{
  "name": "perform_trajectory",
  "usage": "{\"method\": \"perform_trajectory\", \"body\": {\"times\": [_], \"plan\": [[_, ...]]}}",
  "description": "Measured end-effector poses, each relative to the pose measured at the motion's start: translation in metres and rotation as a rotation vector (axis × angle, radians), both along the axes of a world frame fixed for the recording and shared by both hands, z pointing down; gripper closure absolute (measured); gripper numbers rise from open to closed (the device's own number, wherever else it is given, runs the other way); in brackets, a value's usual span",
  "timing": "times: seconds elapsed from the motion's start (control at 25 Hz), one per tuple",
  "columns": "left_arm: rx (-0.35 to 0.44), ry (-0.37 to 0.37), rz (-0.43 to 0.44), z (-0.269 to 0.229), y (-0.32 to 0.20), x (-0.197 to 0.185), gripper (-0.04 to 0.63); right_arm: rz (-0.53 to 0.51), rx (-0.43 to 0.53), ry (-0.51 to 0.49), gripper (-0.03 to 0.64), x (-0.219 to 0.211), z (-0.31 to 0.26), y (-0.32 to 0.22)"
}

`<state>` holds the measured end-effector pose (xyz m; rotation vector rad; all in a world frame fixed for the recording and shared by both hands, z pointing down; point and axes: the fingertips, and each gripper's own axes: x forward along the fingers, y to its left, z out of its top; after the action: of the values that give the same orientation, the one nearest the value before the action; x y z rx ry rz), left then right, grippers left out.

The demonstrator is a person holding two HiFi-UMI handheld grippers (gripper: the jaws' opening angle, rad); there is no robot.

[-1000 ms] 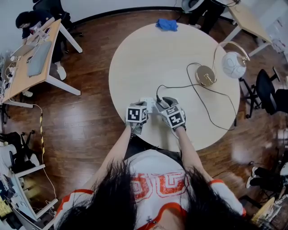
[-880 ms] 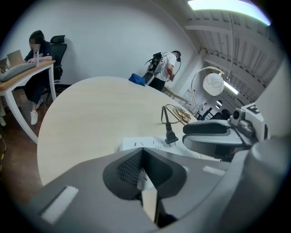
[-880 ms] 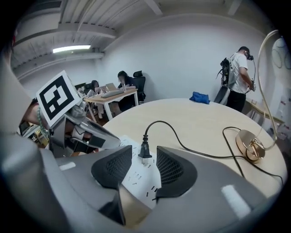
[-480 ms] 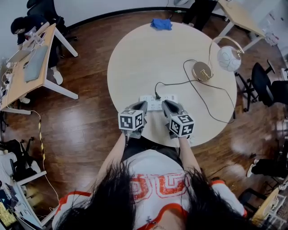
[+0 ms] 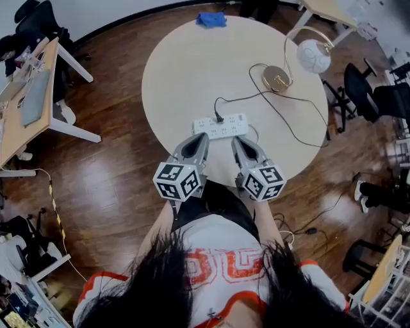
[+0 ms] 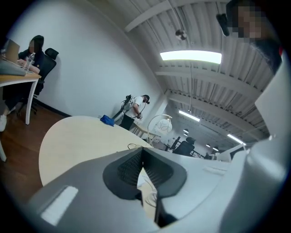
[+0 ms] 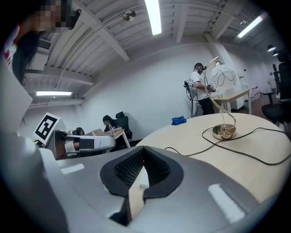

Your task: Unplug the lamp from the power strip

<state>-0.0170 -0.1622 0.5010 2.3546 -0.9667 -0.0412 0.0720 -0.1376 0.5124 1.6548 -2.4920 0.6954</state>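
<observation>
A white power strip (image 5: 221,126) lies on the round table (image 5: 179,70) near its front edge. A black plug (image 5: 218,118) sits in it, and its black cord (image 5: 256,96) runs to the lamp's brass base (image 5: 275,78) under a white globe shade (image 5: 312,56). My left gripper (image 5: 202,136) and right gripper (image 5: 237,139) hover just short of the strip, apart from it, both shut and empty. In the left gripper view the pads meet at my left gripper (image 6: 143,151). The right gripper view shows my right gripper (image 7: 144,149) likewise shut, with the lamp base (image 7: 224,132) ahead at the right.
A blue cloth (image 5: 211,19) lies at the table's far edge. A desk (image 5: 25,102) with a seated person stands at the left, black office chairs (image 5: 365,90) at the right. A person (image 7: 200,88) stands beyond the table. Cables trail over the wooden floor (image 5: 307,230).
Both grippers have drawn back from the power strip toward the table's front edge. The right gripper, which was over the strip by the plug, has left it. The plug stays in the strip.
</observation>
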Motion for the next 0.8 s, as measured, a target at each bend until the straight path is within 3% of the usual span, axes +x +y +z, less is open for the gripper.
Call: {"method": "perform_trajectory", "body": {"times": [0.52,0.8], "plan": [[0.056,0.013,-0.057,-0.019,0.026,-0.01,0.595,0.013,0.042,0.029,0.615,0.008,-0.013,0.027],[0.076,0.0,-0.079,-0.029,0.067,0.009,0.595,-0.007,0.045,0.084,0.617,0.018,-0.014,0.065]]}}
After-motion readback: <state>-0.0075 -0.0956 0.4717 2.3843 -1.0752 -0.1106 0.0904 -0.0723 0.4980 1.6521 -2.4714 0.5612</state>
